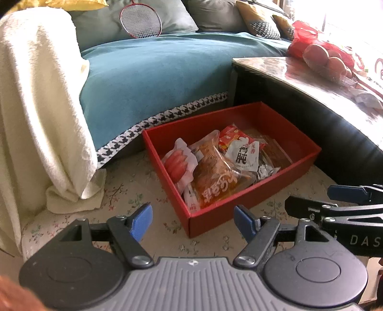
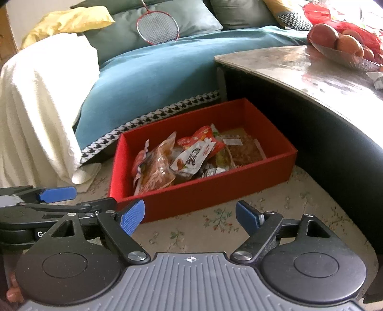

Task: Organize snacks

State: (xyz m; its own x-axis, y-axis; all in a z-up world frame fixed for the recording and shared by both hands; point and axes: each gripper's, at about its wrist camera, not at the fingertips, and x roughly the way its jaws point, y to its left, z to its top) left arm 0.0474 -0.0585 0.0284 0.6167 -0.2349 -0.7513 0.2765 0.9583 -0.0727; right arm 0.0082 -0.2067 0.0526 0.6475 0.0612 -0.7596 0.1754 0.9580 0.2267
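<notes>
A red cardboard box [image 1: 239,213] stands on the floral floor mat; it also shows in the right wrist view [image 2: 210,193]. Inside lie several snack packets: a large orange packet [image 1: 215,177], a white packet with black characters [image 1: 244,155] and a pink-and-white packet [image 1: 179,162]. The same pile shows in the right wrist view [image 2: 182,160]. My left gripper [image 1: 194,221] is open and empty, just in front of the box's near corner. My right gripper [image 2: 190,216] is open and empty, in front of the box's near wall. The right gripper's fingers [image 1: 347,191] show at the right edge of the left wrist view.
A teal sofa [image 1: 155,71] with cushions and a badminton racket [image 1: 141,21] lies behind the box. A cream blanket [image 1: 36,107] hangs at left. A dark table [image 2: 299,69] with a bowl of fruit [image 2: 344,45] stands right of the box.
</notes>
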